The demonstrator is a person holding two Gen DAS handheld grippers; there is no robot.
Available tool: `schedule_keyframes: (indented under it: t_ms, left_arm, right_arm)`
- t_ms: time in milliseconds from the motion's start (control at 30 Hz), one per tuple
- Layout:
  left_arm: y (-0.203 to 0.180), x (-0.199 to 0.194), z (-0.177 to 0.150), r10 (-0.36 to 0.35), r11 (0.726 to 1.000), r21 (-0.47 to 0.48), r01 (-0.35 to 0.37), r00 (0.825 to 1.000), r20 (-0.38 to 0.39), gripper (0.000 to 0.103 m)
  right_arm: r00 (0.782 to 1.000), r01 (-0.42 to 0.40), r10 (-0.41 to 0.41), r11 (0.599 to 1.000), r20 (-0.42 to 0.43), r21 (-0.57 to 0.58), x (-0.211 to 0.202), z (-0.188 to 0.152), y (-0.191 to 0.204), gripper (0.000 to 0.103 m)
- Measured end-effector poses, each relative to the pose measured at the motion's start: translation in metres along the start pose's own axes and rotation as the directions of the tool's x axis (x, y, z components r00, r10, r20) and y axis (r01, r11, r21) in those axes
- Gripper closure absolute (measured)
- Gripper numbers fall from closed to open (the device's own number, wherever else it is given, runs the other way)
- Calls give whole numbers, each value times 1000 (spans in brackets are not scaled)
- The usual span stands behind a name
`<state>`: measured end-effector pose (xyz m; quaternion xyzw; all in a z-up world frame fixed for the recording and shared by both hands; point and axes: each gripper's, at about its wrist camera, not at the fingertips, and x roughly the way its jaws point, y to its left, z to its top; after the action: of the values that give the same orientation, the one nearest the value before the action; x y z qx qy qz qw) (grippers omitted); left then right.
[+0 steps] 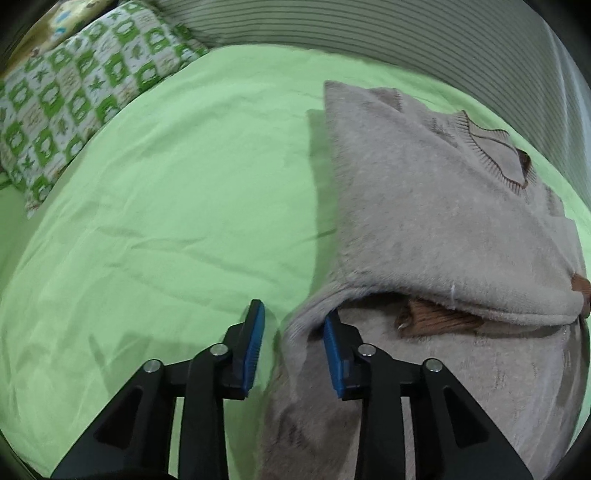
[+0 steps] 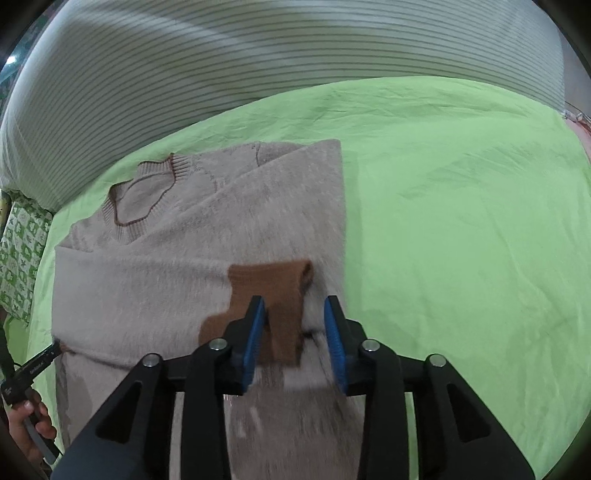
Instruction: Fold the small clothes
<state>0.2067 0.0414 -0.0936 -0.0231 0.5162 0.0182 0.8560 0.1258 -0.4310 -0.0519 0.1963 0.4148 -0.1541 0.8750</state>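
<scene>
A fuzzy beige sweater (image 1: 424,206) (image 2: 155,273) lies flat on the green sheet (image 1: 166,203) (image 2: 461,221), neck away from me, sleeves folded across its body. My left gripper (image 1: 294,308) stands open at the sweater's left edge: one finger is over the sheet, the other is tucked at the fold under the sleeve. A brown cuff (image 1: 439,319) peeks out beneath that sleeve. My right gripper (image 2: 293,299) is open too, with the other brown cuff (image 2: 280,291) lying between its blue pads, which do not press on it. A person's hand (image 2: 26,421) shows at the lower left.
A green-and-white patterned pillow (image 1: 74,99) (image 2: 22,254) lies at the far left of the bed. A grey striped cover (image 1: 369,33) (image 2: 258,55) runs along the back. Bare sheet spreads left and right of the sweater.
</scene>
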Motion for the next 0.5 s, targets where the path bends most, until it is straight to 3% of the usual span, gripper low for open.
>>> schedule_keyframes:
  t_ms: [300,500]
  left_arm:
    - [11,-29,-29,22,1000,-15,-22,1000,-16,68]
    - [14,-54,-61,15,1000,-22,-16,999,-38,70]
  right_arm:
    - [999,-45,45,998,-11,36,-45,-38,-18,65]
    - [997,-69,70,997,-15,45,-70,-62,-31,58]
